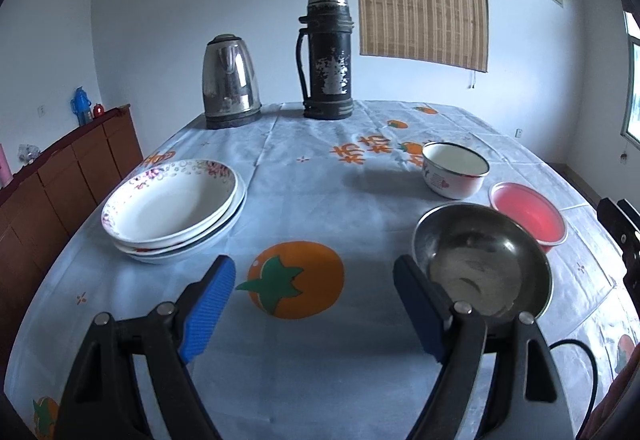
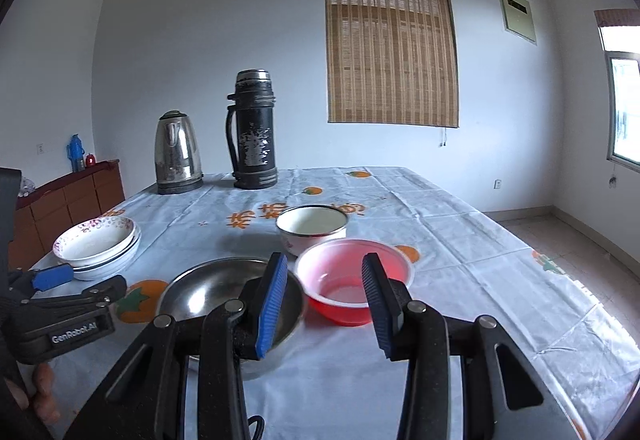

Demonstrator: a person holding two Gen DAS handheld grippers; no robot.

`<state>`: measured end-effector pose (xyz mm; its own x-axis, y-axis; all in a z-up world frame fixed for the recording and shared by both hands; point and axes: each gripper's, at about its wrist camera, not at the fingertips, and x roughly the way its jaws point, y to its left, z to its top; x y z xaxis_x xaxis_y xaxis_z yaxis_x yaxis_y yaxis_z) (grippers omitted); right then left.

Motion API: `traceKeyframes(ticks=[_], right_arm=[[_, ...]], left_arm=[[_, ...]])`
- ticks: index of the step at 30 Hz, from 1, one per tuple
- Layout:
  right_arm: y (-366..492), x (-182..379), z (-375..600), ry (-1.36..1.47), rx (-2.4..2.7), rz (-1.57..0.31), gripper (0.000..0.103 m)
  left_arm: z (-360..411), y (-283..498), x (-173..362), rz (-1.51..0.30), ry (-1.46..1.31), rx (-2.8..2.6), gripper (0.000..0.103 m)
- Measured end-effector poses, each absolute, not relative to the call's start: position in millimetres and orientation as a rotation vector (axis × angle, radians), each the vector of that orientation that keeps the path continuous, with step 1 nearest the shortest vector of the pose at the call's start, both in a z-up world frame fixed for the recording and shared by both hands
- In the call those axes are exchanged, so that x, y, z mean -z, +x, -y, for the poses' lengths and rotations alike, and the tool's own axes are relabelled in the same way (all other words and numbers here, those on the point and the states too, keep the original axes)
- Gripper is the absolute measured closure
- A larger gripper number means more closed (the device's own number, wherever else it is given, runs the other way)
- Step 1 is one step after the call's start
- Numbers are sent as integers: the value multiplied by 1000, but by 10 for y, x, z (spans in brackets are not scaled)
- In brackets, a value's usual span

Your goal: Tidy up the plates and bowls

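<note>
red bowl (image 2: 354,290), steel bowl (image 1: 482,260), floral-rimmed white plates (image 1: 172,206)

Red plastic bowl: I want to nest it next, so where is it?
In the right wrist view the red plastic bowl sits on the tablecloth, right of the steel bowl and just in front of the white enamel bowl.

The round silver metal bowl (image 2: 228,300) is shiny and smooth. The red see-through plastic bowl (image 2: 352,280) looks glossy. The white flowered china plates (image 1: 172,206) gleam. The pale printed tablecloth (image 1: 304,360) is matt and creased. The ribbed blue finger pads (image 2: 274,304) look rough and rubbery.
</note>
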<state>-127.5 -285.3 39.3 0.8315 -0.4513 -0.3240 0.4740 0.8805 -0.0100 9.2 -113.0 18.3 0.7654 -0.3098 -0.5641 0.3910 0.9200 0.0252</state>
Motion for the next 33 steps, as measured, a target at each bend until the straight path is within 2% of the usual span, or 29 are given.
traceKeyframes(ticks=[11, 20, 25, 33], right_arm=[[-1481, -487, 3517, 144, 564, -354, 61], [-1228, -456, 3781, 244, 460, -431, 61], [-1010, -312, 3910, 286, 419, -505, 61], [-853, -163, 4138, 387, 370, -545, 61]], left_arm=[[1647, 121, -437, -612, 166, 551, 20], [2243, 276, -514, -673, 257, 631, 22], [2523, 424, -479, -739, 277, 677, 33], [2875, 557, -372, -804, 342, 682, 37]])
